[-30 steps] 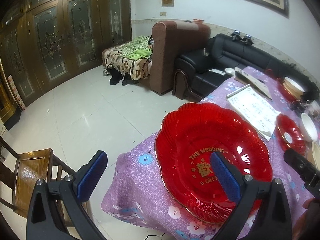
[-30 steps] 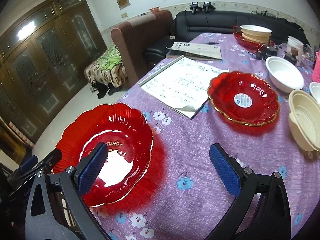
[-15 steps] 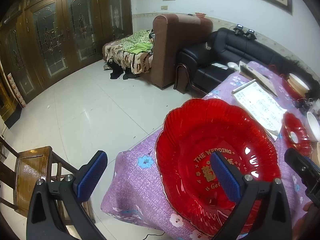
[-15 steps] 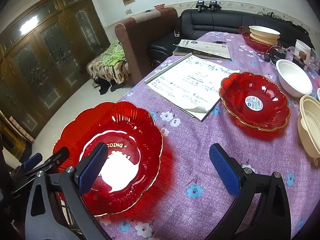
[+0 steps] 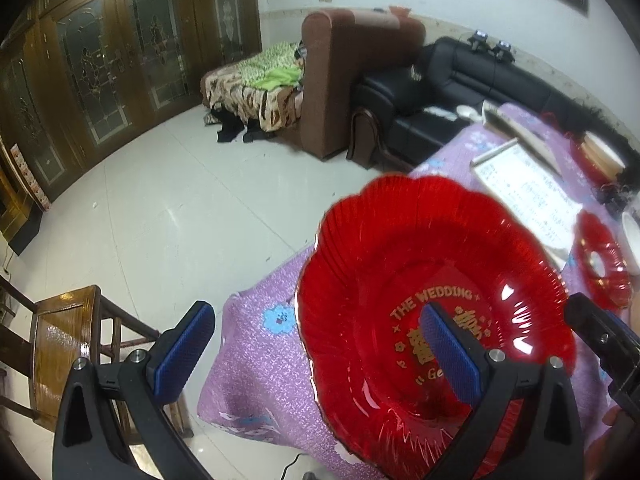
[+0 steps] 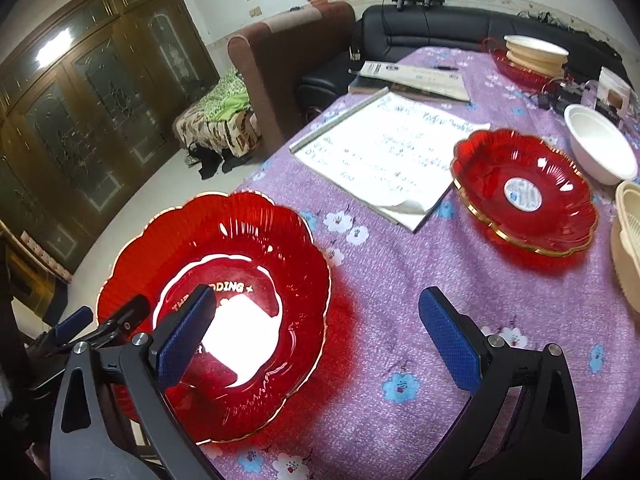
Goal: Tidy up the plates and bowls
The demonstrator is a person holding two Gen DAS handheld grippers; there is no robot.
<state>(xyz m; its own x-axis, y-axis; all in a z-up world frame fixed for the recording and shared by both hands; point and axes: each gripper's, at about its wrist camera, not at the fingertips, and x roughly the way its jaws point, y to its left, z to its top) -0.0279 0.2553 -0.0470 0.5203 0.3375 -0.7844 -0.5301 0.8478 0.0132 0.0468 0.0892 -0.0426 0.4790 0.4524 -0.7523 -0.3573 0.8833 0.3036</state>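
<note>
A large red scalloped plate (image 5: 400, 264) (image 6: 256, 248) with gold "THE WEDDING" lettering lies near the table's corner. My left gripper (image 5: 316, 350) is open; its right finger (image 5: 448, 356) is over the plate's middle and its left finger is off the table edge. In the right wrist view the left gripper (image 6: 100, 322) sits at the plate's left rim. My right gripper (image 6: 318, 336) is open, its left finger (image 6: 188, 332) above the plate and its right finger above the cloth. A smaller red plate (image 6: 524, 196) stands further back on the right.
A purple flowered cloth (image 6: 400, 300) covers the table. On it lie a white paper sheet (image 6: 392, 152), a booklet (image 6: 412, 76), a white bowl (image 6: 600, 148), a cream basket bowl (image 6: 628, 240) and stacked cream plates (image 6: 534, 54). A wooden chair (image 5: 60, 344) stands left of the table.
Both grippers have moved closer to the large red plate, which looks bigger in the left wrist view. Both stay open and the plate has not been gripped.
</note>
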